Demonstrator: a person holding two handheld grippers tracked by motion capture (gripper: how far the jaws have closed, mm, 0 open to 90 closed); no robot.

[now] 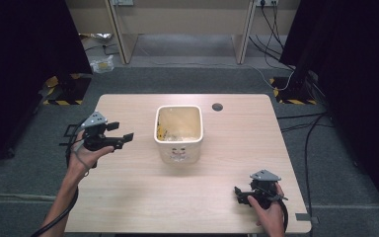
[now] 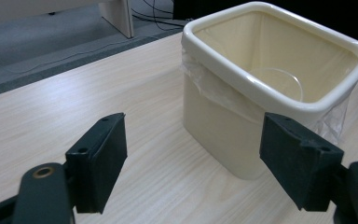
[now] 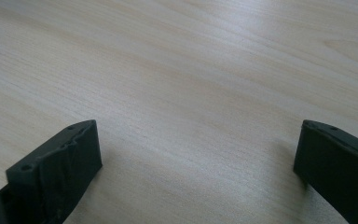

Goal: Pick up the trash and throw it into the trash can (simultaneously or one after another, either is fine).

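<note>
- Bin [image 1: 178,133], cream, lined with a clear bag, is set upright near the table's [image 1: 128,197] middle, toward the far edge.
- Left gripper [image 1: 121,137] is held near the left edge, aimed at the bin; jaws are spread wide, nothing between them.
- Right gripper [image 1: 238,193] is held low by the near right corner; jaws are spread wide over bare wood.

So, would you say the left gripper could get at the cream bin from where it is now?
Probably yes: the left gripper, jaws open, points at the cream bin, with bare table between them.
</note>
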